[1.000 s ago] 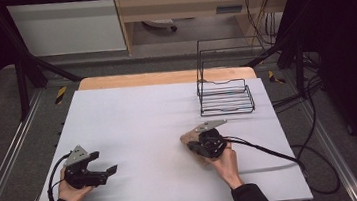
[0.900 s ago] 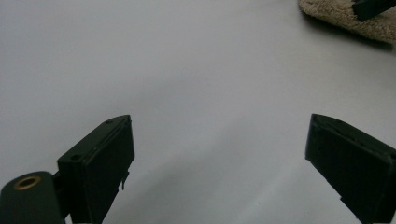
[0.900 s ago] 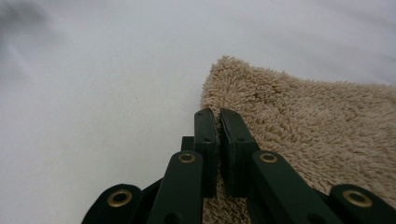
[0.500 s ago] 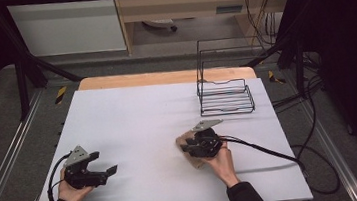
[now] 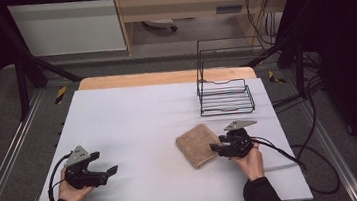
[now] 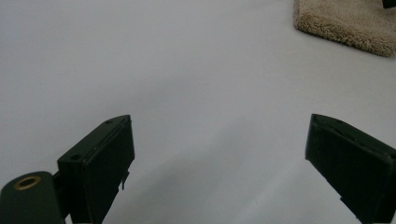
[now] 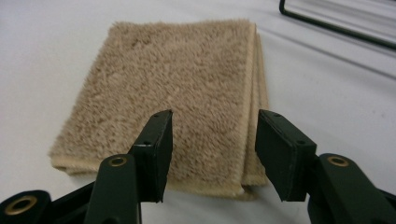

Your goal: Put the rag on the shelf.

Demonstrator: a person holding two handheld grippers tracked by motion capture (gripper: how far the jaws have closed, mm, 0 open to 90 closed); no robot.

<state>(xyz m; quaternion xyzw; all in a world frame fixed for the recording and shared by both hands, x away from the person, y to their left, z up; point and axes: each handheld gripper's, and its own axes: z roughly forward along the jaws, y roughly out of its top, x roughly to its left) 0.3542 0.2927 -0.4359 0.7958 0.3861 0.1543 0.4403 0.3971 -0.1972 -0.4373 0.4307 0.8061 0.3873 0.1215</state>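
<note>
Low in the high view, the person's two dark sleeves came in from the bottom edge, each hand around a hand-held gripper. The left hand-held gripper (image 5: 111, 171) sat at the lower left of the frame over bare white counter (image 5: 133, 115), its jaws spread wide with nothing between them; in the left gripper view the same jaws (image 6: 219, 163) stood far apart above the plain surface, with a corner of the towel (image 6: 348, 21) at the upper right of that frame. The right hand-held gripper (image 5: 213, 148) lay at the lower right of centre, its jaws parted to a middling gap and empty, its tips just at the towel's near edge. In the right gripper view the jaws (image 7: 212, 149) framed the folded tan towel (image 7: 182, 88), which lay flat on the counter with its layered edges to the right of the frame. In the high view the towel (image 5: 197, 145) rested just left of that hand-held gripper. Farther up, right of centre, a black wire rack (image 5: 225, 93) stood on the counter, apart from the towel. Beyond it ran the counter's wooden edge (image 5: 164, 77).
</note>
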